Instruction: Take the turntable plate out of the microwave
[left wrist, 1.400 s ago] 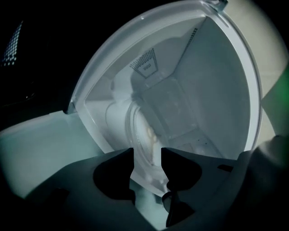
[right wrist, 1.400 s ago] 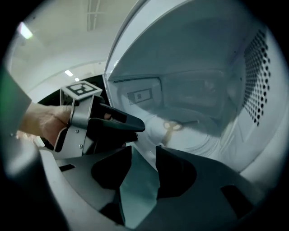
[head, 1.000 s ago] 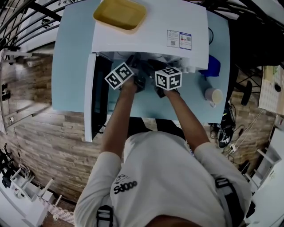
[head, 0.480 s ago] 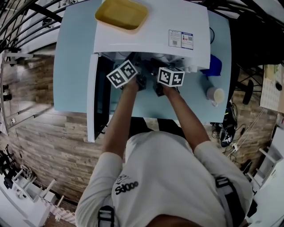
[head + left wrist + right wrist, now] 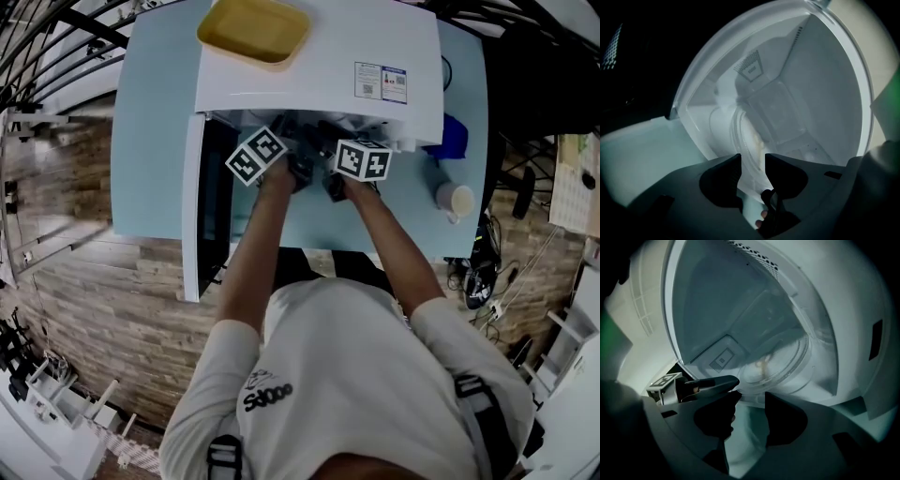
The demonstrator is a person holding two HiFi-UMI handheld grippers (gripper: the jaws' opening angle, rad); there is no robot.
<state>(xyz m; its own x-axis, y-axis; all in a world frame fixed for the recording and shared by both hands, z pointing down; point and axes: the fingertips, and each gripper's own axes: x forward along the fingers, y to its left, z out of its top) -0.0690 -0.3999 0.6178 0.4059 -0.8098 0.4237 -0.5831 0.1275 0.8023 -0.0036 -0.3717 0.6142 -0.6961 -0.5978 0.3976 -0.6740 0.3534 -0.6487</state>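
Two grippers: both reach into the open mouth of the microwave (image 5: 319,66), side by side and close together.
Left gripper (image 5: 752,164): released. Its jaws are apart and opening. The near rim of the plate (image 5: 749,136) seems to run into the gap between them, but the pads do not press on it.
Right gripper (image 5: 751,404): released, with jaws apart and nothing gripped. Only the front edge of the oven floor shows in the gap. A jaw of the left gripper lies just beside its left jaw.
Plate: clear glass with a pale yellowish smear near its middle. It is inside the oven, on the floor, just ahead of both pairs of jaws.
Door (image 5: 192,206): swung fully open, out to the left of the left gripper.
Done so far: the door is open and both grippers are at the plate's near rim.
Left to do: close on the rim, lift the plate off its seat, draw it out through the opening and set it down on the table (image 5: 155,141).
Progress: early, as I judge it, since no firm hold on the plate shows yet.
Nearby: a yellow tray (image 5: 253,28) lies on top of the microwave, beyond both grippers. A cup (image 5: 453,202) stands well off to the right of the right gripper.
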